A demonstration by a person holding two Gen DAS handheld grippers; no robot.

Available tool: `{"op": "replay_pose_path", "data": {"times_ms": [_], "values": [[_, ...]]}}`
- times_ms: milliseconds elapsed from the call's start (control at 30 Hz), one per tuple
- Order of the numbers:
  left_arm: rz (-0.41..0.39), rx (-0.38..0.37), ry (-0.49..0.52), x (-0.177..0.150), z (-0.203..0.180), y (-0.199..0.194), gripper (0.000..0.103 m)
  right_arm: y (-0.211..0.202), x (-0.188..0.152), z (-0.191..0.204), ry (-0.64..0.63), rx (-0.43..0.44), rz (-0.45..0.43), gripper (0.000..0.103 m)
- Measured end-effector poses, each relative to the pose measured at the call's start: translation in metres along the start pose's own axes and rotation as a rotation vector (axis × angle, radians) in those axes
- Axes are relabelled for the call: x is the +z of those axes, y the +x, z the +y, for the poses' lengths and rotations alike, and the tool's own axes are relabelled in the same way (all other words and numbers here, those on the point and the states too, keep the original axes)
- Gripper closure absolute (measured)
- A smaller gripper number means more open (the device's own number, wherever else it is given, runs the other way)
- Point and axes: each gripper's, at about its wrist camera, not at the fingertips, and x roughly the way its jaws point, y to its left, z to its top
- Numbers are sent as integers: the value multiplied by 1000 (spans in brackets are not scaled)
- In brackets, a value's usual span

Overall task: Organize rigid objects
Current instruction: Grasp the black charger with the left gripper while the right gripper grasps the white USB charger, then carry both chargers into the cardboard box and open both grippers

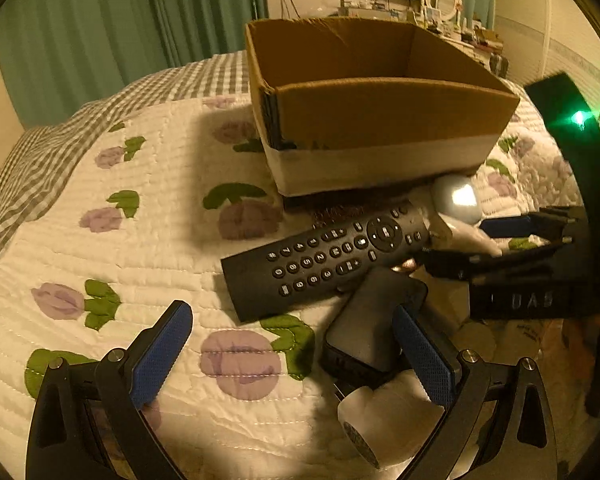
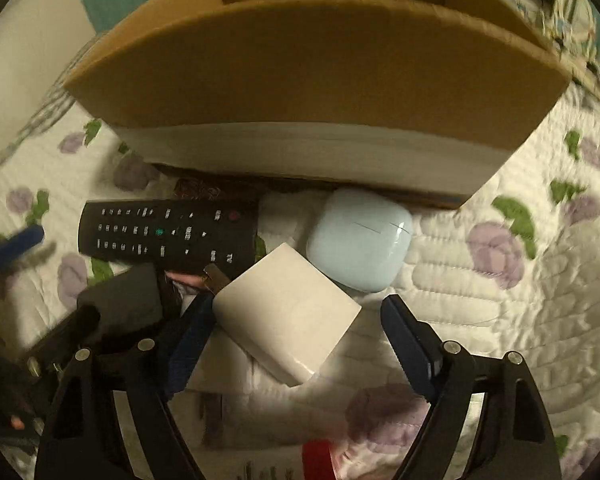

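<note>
Quilted floral bed, open cardboard box at the back. In front, left to right: remote, dark block, white cube, pale blue case. Left gripper spread, empty. Right gripper spread astride the cube, not pinching.

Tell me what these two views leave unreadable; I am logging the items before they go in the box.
- Cardboard box floor: hidden by its near wall in both views.
- Remote button labels: blurred in the right wrist view.
- Dark flat device: partly covered by the left gripper finger; its type is unclear.
- Red thing: cut off by the bottom edge of the right wrist view.
</note>
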Motion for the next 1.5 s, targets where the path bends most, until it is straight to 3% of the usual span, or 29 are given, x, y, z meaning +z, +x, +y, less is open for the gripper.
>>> {"op": "replay_pose_path", "data": {"times_ms": [100, 333, 500, 567, 600, 633, 867, 1067, 1267, 1500], "values": [[4, -31, 13, 0, -4, 1, 2, -3, -2, -1, 6, 38, -5, 31], [61, -79, 112, 1, -29, 15, 4, -40, -17, -14, 28, 2, -101, 31], [104, -113, 110, 7, -31, 31, 6, -56, -15, -30, 70, 17, -116, 31], [106, -124, 116, 7, -32, 31, 10, -56, -14, -28, 71, 20, -112, 31], [104, -137, 123, 7, -33, 30, 21, -58, -14, -29, 68, 26, -114, 31], [108, -155, 132, 7, -35, 30, 43, -60, -15, -30, 65, 32, -116, 31], [109, -165, 125, 6, -39, 16, 54, -65, -19, -25, 68, 39, -131, 31], [92, -112, 83, -2, -34, -5, 59, -81, -26, -24, 53, 7, -164, 31], [-9, -92, 49, 3, -19, -42, 61, -100, -33, -13, 31, -34, -205, 31], [-150, -88, 65, 36, -20, -96, 61, -136, -32, -5, 12, -45, -273, 32]]}}
